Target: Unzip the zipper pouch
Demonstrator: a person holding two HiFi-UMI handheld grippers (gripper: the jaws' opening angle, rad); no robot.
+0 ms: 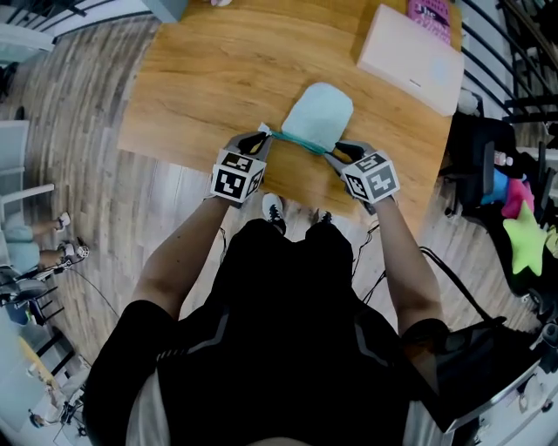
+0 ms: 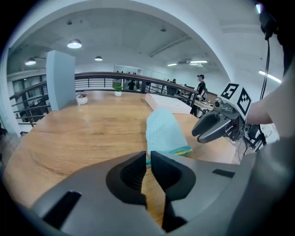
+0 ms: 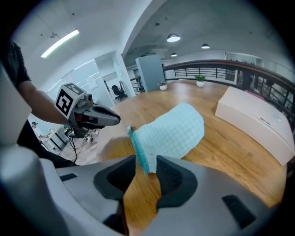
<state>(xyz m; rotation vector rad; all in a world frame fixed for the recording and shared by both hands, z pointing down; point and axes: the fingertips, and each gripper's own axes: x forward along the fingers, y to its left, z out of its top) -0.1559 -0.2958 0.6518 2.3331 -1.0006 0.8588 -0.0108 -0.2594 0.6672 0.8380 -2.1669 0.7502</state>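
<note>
A light teal zipper pouch lies near the front edge of the wooden table, its darker teal zipper edge stretched between my two grippers. My left gripper is shut on the pouch's left corner; in the left gripper view its jaws are almost together with a sliver of teal between them. My right gripper is at the right corner. In the right gripper view its jaws stand apart and the zipper edge of the pouch hangs in the gap, unpinched.
A white box lies at the table's back right, with a pink item behind it. The table's front edge runs just under both grippers. Dark furniture with bright toys stands to the right, on the floor.
</note>
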